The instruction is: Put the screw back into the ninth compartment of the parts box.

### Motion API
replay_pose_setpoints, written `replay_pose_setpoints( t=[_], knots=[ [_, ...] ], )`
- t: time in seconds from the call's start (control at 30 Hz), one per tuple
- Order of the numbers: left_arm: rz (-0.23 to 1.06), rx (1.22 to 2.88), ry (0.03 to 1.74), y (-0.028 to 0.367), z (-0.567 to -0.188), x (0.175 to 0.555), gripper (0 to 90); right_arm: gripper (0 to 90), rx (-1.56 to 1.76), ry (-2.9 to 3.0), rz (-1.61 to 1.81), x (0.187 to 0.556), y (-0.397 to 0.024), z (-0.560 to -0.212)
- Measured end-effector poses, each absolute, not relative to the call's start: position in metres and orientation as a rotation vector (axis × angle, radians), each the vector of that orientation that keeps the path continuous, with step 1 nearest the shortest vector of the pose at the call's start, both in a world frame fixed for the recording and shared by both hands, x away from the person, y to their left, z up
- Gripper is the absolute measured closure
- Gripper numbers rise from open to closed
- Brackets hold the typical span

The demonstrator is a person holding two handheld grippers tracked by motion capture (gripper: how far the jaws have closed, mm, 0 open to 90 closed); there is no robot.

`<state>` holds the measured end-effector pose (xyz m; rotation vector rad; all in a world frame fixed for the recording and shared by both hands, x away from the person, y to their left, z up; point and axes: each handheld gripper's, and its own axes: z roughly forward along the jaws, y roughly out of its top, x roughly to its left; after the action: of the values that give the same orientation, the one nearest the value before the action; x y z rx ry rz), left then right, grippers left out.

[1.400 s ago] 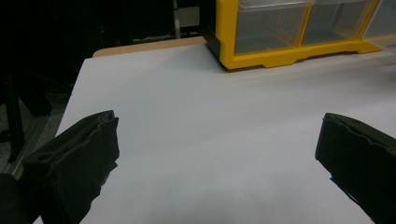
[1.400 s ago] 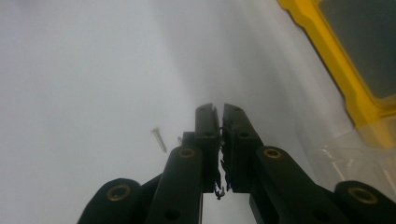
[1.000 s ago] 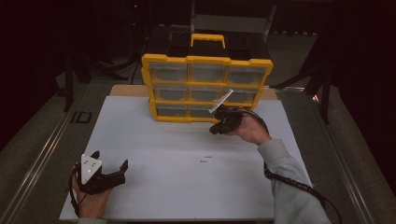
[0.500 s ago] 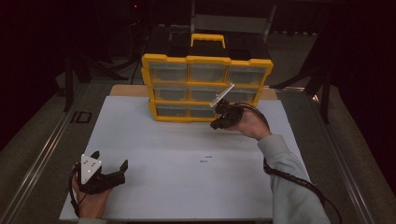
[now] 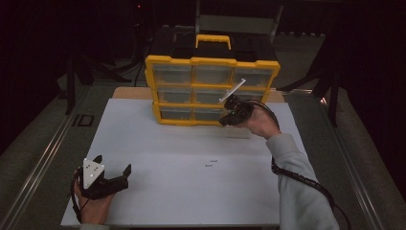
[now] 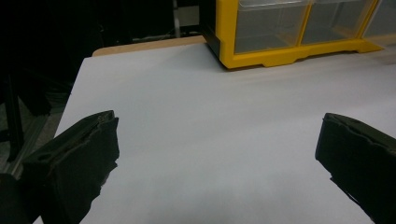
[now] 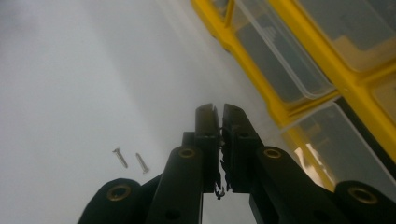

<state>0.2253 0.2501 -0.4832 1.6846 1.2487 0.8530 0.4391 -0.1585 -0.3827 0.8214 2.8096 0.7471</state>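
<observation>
- Two small screws [image 7: 120, 157] lie side by side on the white table [image 5: 191, 191], just left of my right claw [image 7: 220, 109] and not touching it.
- Right claw: jaws together, tips low in front of the bottom row of the yellow organizer [image 5: 213, 61]. Can't tell if anything tiny is pinched between the pads; something dark & ragged shows in the slit.
- Left claw [image 5: 113, 164]: jaws wide apart, nothing between, resting at the near-left of the table, well away from the organizer.
- Handling, my guess: screws are light, stiff, slick metal, apt to roll or skate on the smooth sheet. Best to pinch across the shank near the head, one at a time, w/ the tips coming straight down.
- Clear drawer [image 7: 322, 135] by my tips looks like thin plastic, prob. light. Take it by the front lip.
- Right claw view gives the screws plainly; in the high view they're specks at most. High view gives both hands & the whole organizer. Left claw view gives the organizer's base corner.
</observation>
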Motion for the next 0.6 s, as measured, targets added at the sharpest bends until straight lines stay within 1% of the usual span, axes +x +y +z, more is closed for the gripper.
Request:
replay_pose_setpoints(
  t=[0.33, 0.6],
  knots=[
    [0.854, 1.683, 1.251, 0.25, -0.483, 0.225, 0.3, 85.2, 0.89, 2.771, 0.769, 0.445, -0.17, -0.377],
    [0.855, 1.682, 1.253, 0.25, -0.483, 0.225, 0.3, 85.2, 0.932, 2.748, 0.749, 0.447, -0.179, -0.379]
  ],
)
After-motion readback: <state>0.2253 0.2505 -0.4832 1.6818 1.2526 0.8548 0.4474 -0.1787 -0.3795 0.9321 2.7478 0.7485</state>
